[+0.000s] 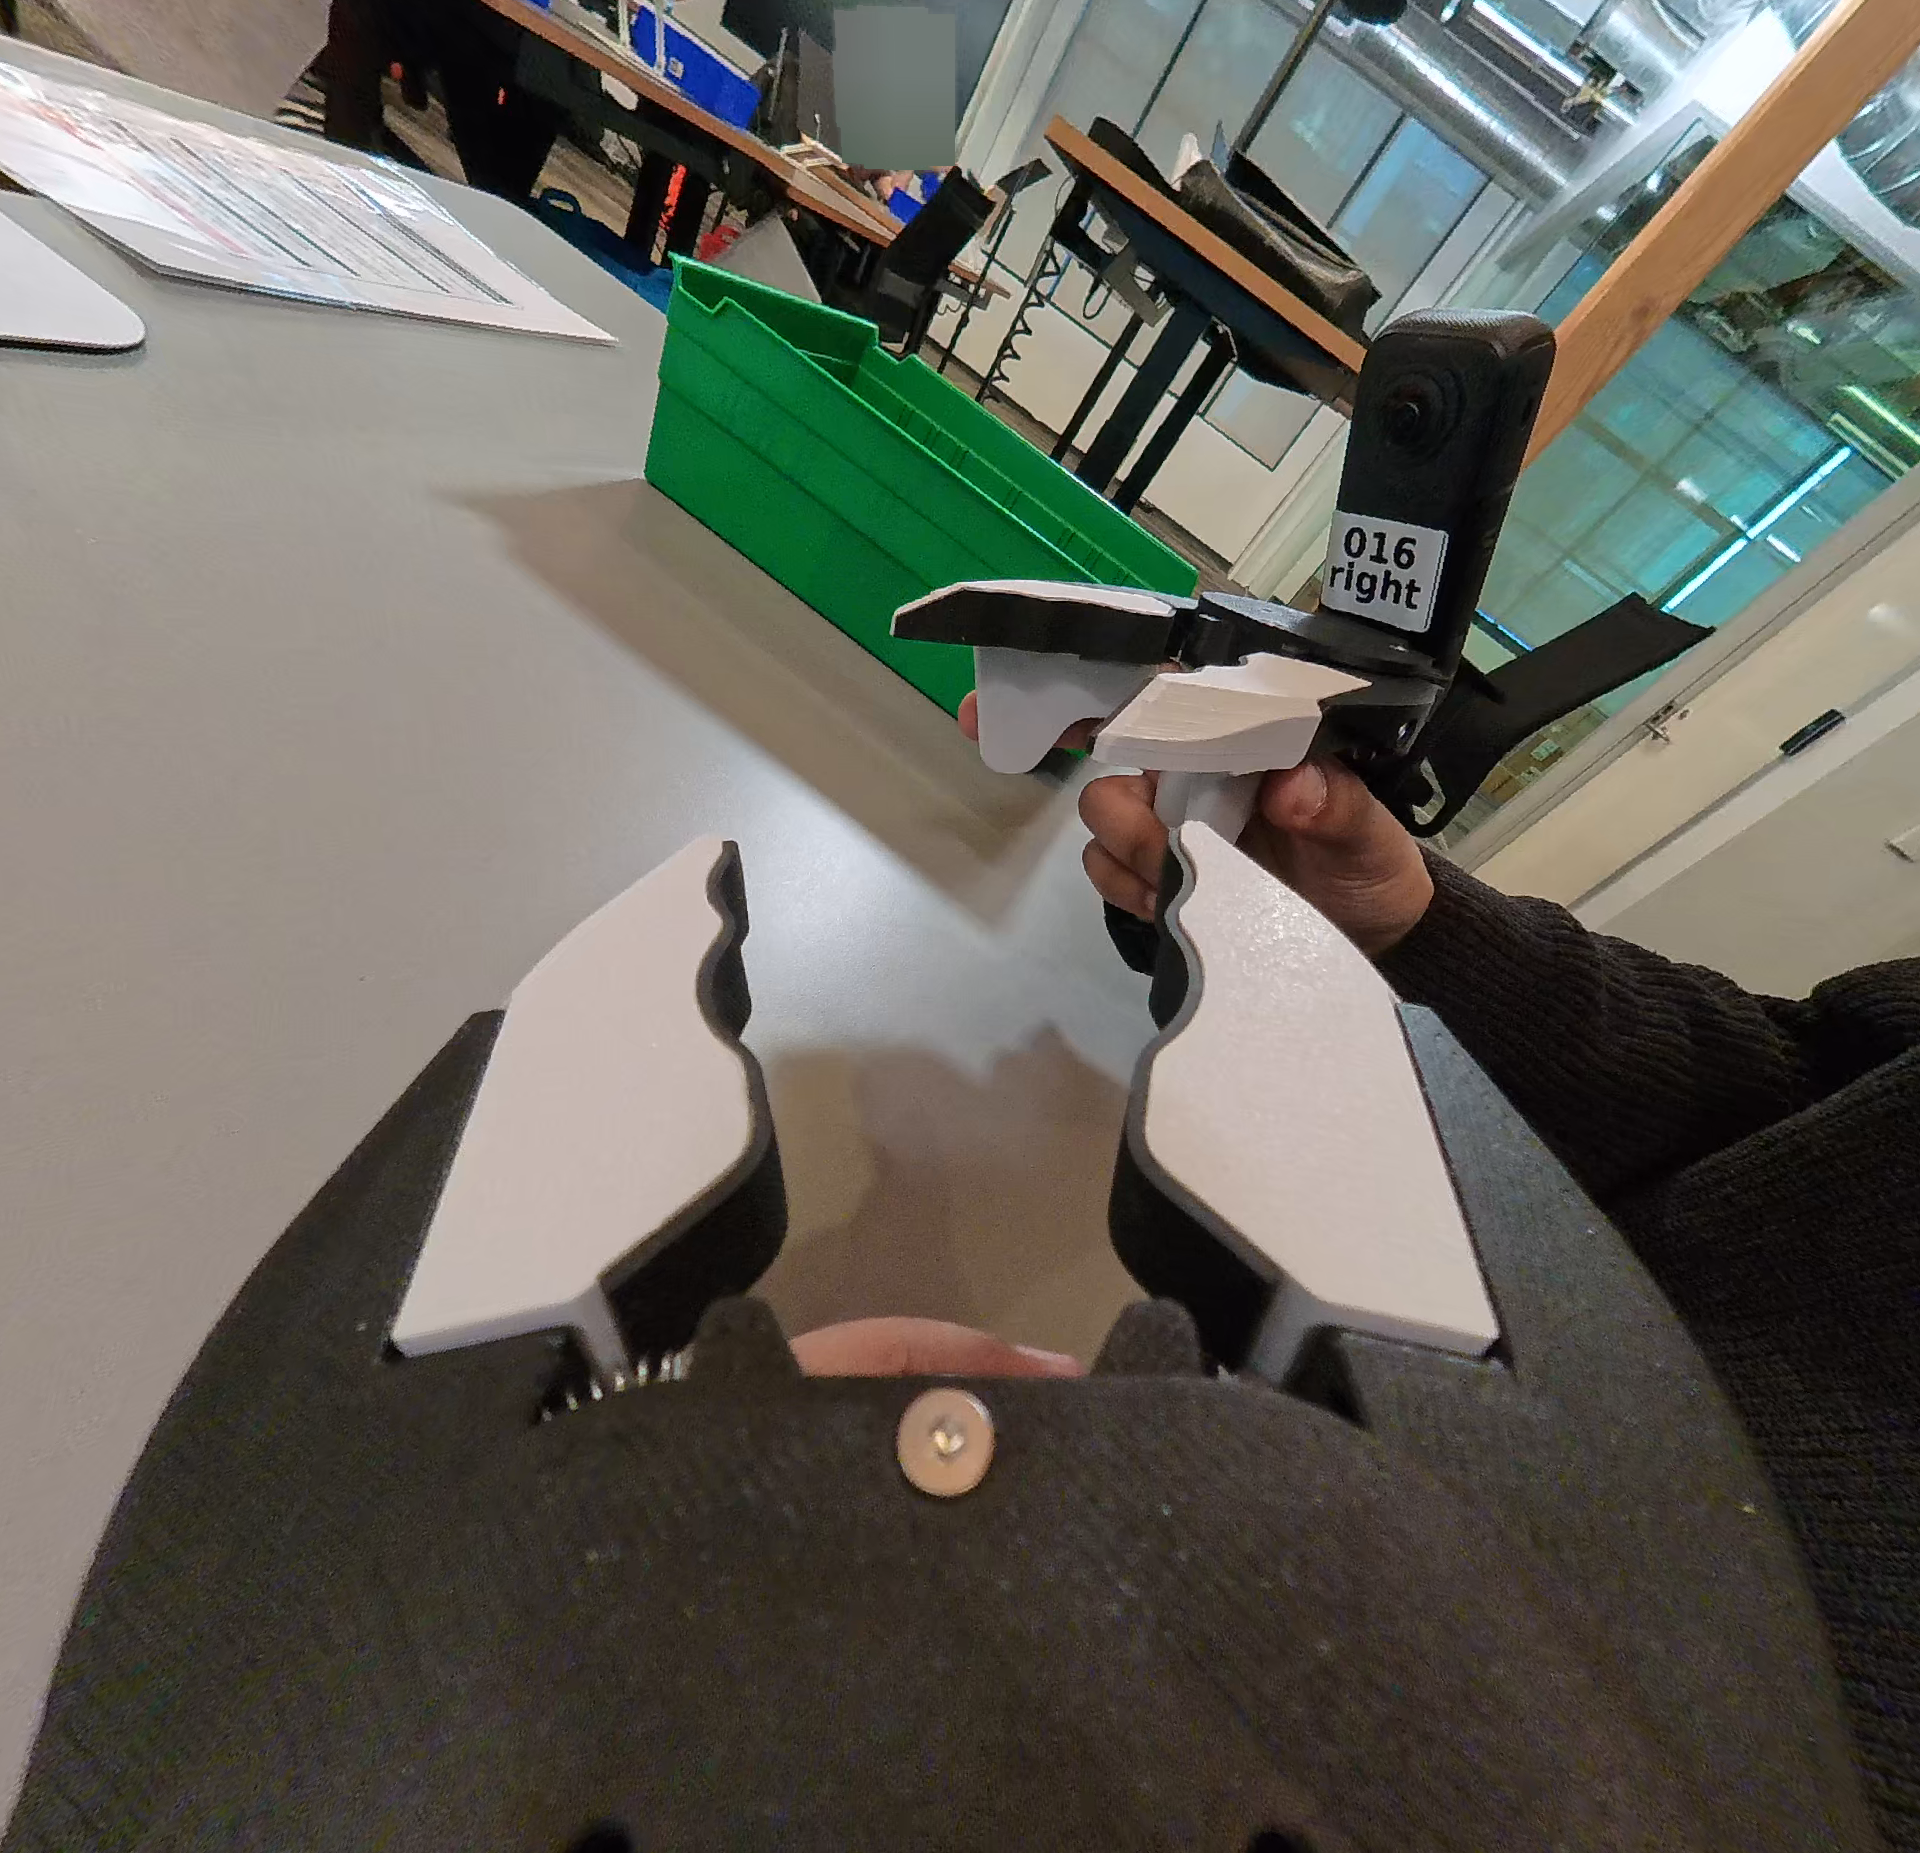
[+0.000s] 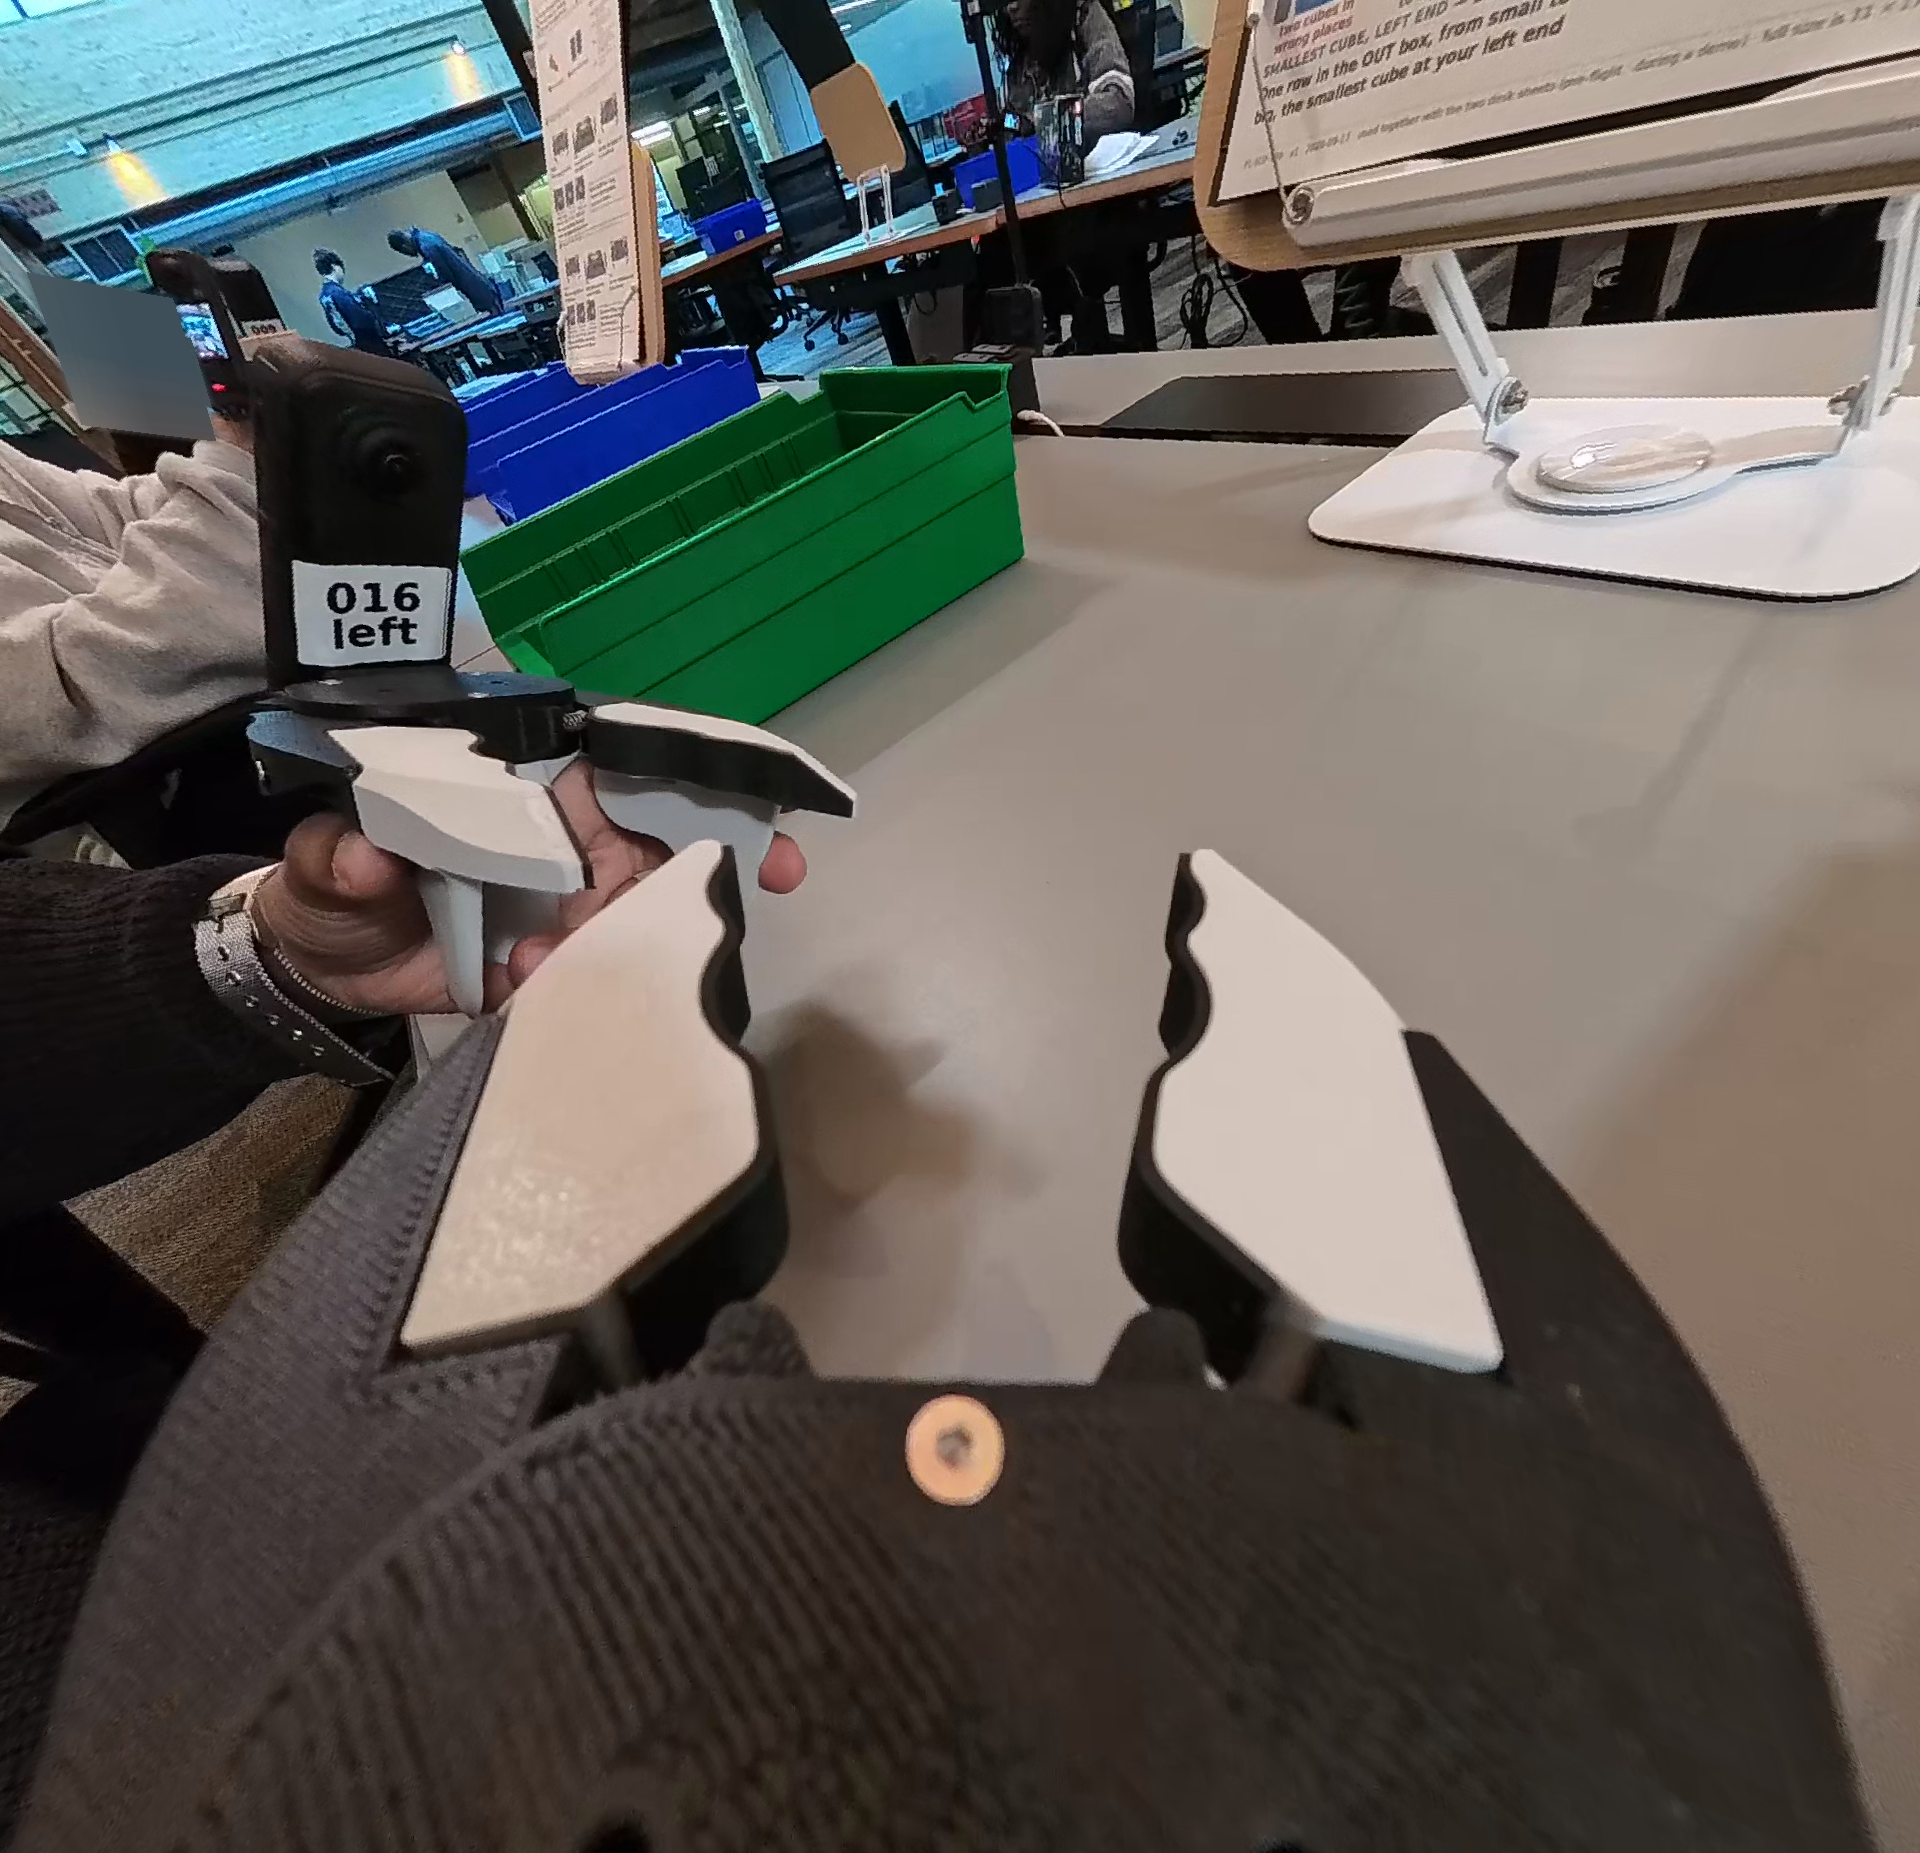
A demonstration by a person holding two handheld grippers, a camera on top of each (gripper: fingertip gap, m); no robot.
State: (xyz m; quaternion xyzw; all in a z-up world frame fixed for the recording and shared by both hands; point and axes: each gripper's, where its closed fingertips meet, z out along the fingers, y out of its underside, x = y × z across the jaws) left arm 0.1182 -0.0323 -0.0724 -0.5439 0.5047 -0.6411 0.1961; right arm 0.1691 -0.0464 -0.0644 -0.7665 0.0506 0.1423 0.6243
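Observation:
My left gripper (image 1: 956, 847) is open and empty, held low over the grey table (image 1: 312, 660). My right gripper (image 2: 954, 858) is also open and empty over the same table (image 2: 1351, 764). Each gripper shows in the other's view, held in a hand with a dark sleeve: the right one (image 1: 997, 686) to the right of my left fingers, the left one (image 2: 707, 806) to the left of my right fingers. A green plastic bin (image 1: 883, 473) stands on the table just beyond both grippers; it also shows in the right wrist view (image 2: 790, 556). What can be seen of its inside looks empty.
A white stand (image 2: 1610, 515) holding a printed sheet board stands at the right; a laminated sheet (image 1: 260, 214) lies flat on the table. Blue bins (image 2: 613, 411) sit behind the green one. Other desks, chairs and people are farther back in the room.

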